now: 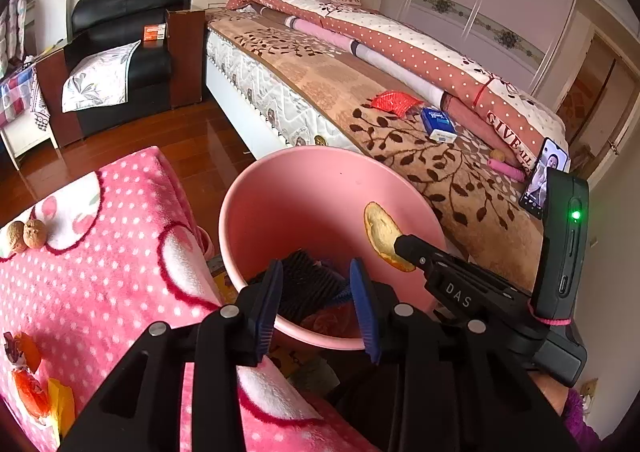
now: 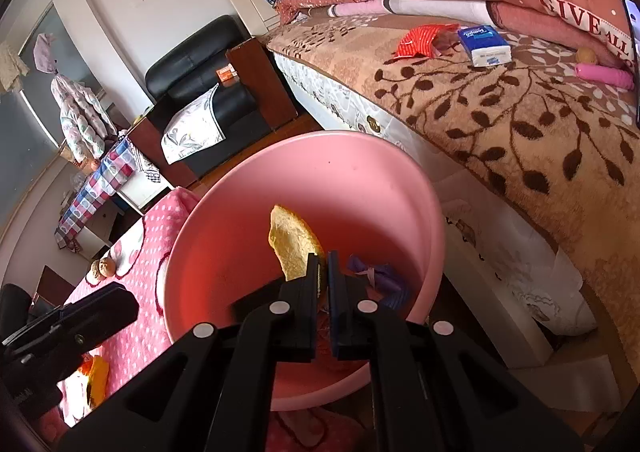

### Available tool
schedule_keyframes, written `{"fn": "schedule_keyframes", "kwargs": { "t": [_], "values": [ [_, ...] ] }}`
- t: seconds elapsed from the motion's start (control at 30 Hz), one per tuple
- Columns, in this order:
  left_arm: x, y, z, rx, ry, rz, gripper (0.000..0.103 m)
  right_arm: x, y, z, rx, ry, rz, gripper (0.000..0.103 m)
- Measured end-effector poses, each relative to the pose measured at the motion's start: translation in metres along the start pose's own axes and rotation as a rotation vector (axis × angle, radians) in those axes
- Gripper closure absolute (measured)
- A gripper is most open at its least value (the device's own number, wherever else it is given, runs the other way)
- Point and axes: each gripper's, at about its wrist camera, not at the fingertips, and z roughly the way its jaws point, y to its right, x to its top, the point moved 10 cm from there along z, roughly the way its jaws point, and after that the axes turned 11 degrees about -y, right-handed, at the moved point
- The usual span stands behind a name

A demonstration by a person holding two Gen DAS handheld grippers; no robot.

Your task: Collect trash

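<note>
Left gripper [image 1: 318,294]: stood with its blue pads apart over the near rim of the pink bin, nothing between them.
Right gripper [image 2: 322,272]: jaws nearly closed, pinching the lower end of an orange peel [image 2: 294,244]; in the left wrist view its black tip reached in from the right, with the peel [image 1: 382,234] held over the bin's mouth.
Pink bin [image 2: 224,220]: a round plastic bin on the floor between the bed and the pink blanket, open at the top; inside lay a purple wrapper [image 2: 374,272] and dark scraps I could not make out.
Pink blanket [image 1: 120,252]: polka-dotted, just left of the bin; two walnuts [image 1: 24,236] sat on it near its far edge, and orange and yellow scraps [image 1: 36,388] lay at its near left end.
Bed [image 1: 400,140]: right of the bin, covered by a brown leaf-pattern spread; on it lay a red packet [image 1: 394,102], a blue tissue pack [image 1: 438,124] just beside that, and further along a pink tube [image 1: 506,168].
Phone [image 1: 544,176]: upright, screen lit, clipped onto the right gripper's body.
Black armchair [image 1: 124,40]: at the far wall, a patterned cushion on its seat.
</note>
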Motion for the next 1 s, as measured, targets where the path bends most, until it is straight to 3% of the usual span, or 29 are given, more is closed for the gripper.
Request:
{"fn": "schedule_keyframes", "kwargs": {
  "t": [0.2, 0.37, 1.0],
  "values": [
    [-0.003, -0.003, -0.005, -0.001, 0.004, -0.006, 0.066, -0.001, -0.003, 0.000, -0.004, -0.009, -0.003, 0.096],
    [-0.008, -0.007, -0.008, 0.004, 0.007, -0.010, 0.065, -0.001, -0.006, -0.001, 0.000, -0.007, -0.004, 0.086],
    [-0.034, -0.035, -0.042, 0.059, 0.051, -0.034, 0.063, -0.013, -0.041, -0.021, 0.032, 0.005, -0.065, 0.085]
  ]
}}
